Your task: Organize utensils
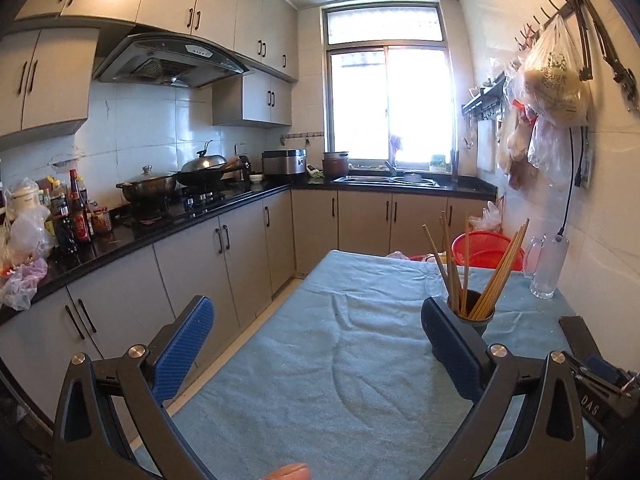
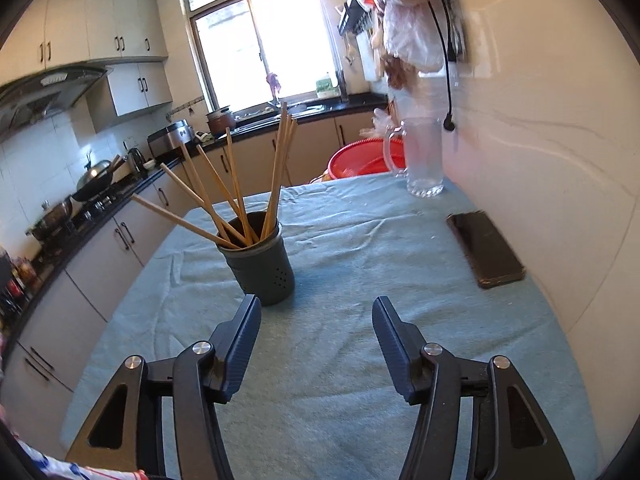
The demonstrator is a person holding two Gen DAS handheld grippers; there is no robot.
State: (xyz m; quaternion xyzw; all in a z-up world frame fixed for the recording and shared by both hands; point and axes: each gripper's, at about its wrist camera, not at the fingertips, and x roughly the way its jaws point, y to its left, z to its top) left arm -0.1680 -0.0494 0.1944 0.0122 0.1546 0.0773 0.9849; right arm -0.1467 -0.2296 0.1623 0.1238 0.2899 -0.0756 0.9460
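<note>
A dark grey utensil cup [image 2: 261, 264] stands upright on the blue towel-covered table [image 2: 360, 240] and holds several wooden chopsticks [image 2: 236, 200] fanned out. My right gripper [image 2: 316, 312] is open and empty, just in front of the cup and slightly to its right. In the left wrist view the cup [image 1: 478, 316] with its chopsticks [image 1: 496, 276] sits just behind my right finger. My left gripper [image 1: 316, 312] is open and empty above the towel [image 1: 340, 340], left of the cup.
A black phone [image 2: 484, 248] lies near the wall at right. A glass mug [image 2: 424, 156] stands at the far right corner, a red basket [image 2: 360, 160] behind the table. Plastic bags [image 1: 552, 80] hang on the wall. Kitchen counter with a wok [image 1: 200, 176] at left.
</note>
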